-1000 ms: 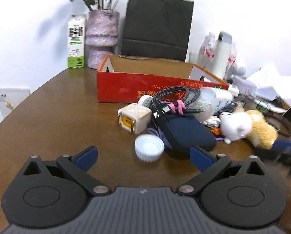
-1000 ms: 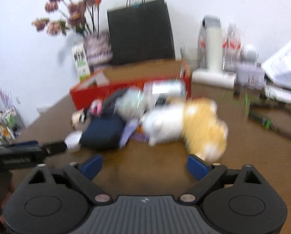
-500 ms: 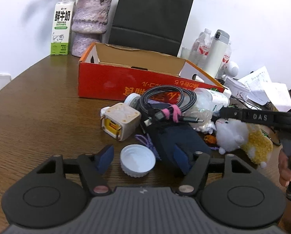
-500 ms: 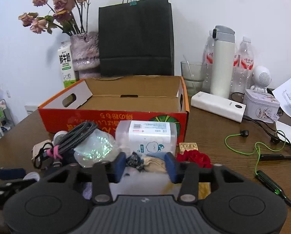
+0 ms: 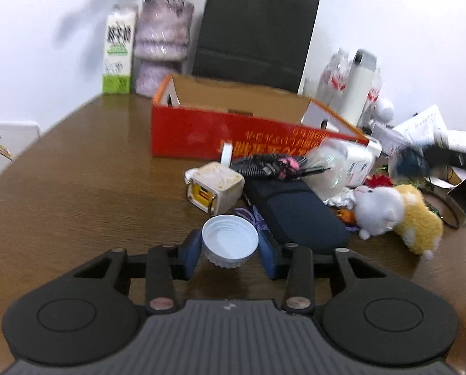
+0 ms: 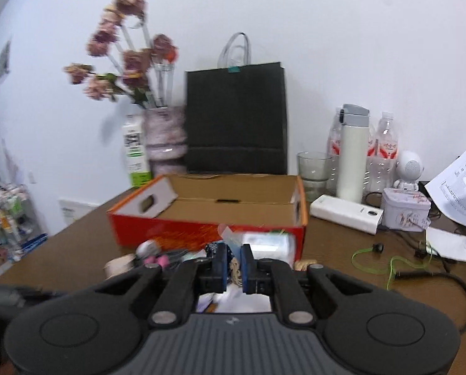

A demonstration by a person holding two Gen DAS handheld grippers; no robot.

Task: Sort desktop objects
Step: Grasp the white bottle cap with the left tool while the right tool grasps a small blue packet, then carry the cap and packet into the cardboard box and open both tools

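A white bottle cap [image 5: 230, 240] lies open side up on the brown table, right in front of the left wrist camera. My left gripper [image 5: 229, 250] is closing on it, and both blue pads touch its rim. Behind the cap are a beige cube [image 5: 215, 187], a coiled black cable [image 5: 264, 164], a dark blue pouch [image 5: 298, 215] and a white and yellow plush toy [image 5: 395, 209]. My right gripper [image 6: 235, 265] is shut on a small clear packet with beige cord [image 6: 235, 270]. It hovers in front of the open red cardboard box [image 6: 201, 234]. The same box [image 5: 220, 137] stands behind the clutter.
A black paper bag [image 6: 236, 118], a vase of dried flowers [image 6: 165, 137] and a milk carton [image 6: 134, 153] stand behind the box. To its right are a glass [image 6: 312, 168], a white flask [image 6: 353, 153], bottles, a power bank [image 6: 347, 214], a tin, a green earphone cable [image 6: 389, 265] and papers.
The left jaws have narrowed from wide apart to the sides of the white cap. The right jaws went from wide to shut and rose from the plush toy towards the box.
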